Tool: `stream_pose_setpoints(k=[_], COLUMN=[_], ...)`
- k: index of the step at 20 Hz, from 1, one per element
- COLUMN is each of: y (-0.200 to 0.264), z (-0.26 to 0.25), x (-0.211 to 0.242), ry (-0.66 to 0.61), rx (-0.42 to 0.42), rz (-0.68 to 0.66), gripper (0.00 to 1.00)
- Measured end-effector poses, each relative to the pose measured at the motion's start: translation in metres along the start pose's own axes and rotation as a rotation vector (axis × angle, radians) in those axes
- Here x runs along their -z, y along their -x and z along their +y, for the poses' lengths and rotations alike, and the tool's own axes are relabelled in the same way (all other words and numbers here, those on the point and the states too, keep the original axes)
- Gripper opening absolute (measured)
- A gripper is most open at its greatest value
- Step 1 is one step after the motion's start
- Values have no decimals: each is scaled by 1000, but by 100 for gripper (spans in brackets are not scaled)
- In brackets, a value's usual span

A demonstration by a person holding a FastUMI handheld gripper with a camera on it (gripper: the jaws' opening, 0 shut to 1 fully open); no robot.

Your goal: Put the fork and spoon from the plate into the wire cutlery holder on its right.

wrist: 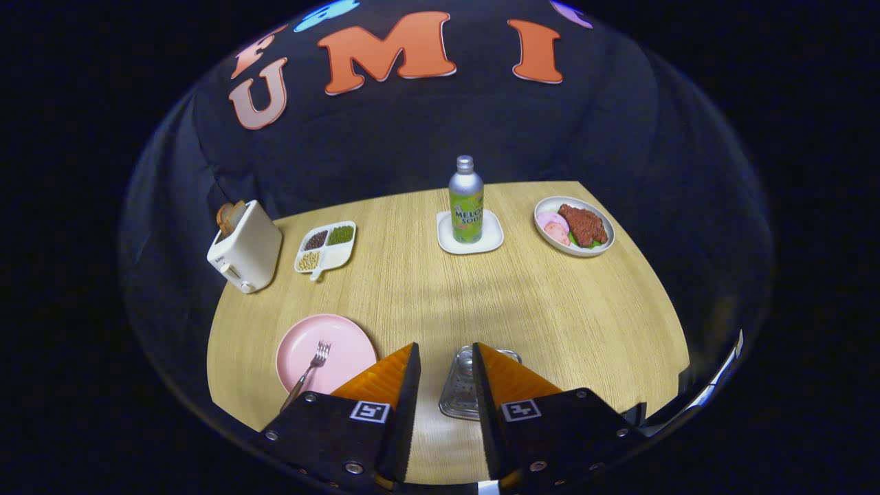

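A pink plate (pixel 347 347) lies on the wooden table just left of my left finger (pixel 385 381). A metal fork (pixel 308 375) rests on it, tines pointing away from me and handle running off the near rim. The metal cutlery holder (pixel 462 392) stands to the right of the plate. It shows through the gap between my fingers, partly hidden by the right finger (pixel 509 381). A rounded shiny piece sits at the holder's top; I cannot tell what it is. My gripper (pixel 445 347) hangs above the table, open, holding nothing.
Farther back stand a white toaster (pixel 246 251) with bread, a divided snack tray (pixel 327 247), a green bottle (pixel 466 199) on a small white dish, and a plate of meat (pixel 575 225). Bare tabletop (pixel 440 302) lies ahead of the fingers.
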State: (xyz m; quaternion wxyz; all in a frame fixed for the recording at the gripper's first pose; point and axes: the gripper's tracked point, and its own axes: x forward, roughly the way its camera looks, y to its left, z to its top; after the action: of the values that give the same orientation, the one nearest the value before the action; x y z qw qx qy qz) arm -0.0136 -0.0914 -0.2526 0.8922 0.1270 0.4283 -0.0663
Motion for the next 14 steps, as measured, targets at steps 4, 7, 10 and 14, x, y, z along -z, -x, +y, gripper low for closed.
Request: stream_pose_setpoints(k=[4, 7, 10, 14], y=[13, 27, 39, 50], z=[22, 47, 69, 109], x=[-31, -61, -77, -88], ry=[34, 36, 57, 128], rx=[7, -15, -32, -49], rz=[-183, -345, -455, -543], gripper=[70, 85, 89, 92])
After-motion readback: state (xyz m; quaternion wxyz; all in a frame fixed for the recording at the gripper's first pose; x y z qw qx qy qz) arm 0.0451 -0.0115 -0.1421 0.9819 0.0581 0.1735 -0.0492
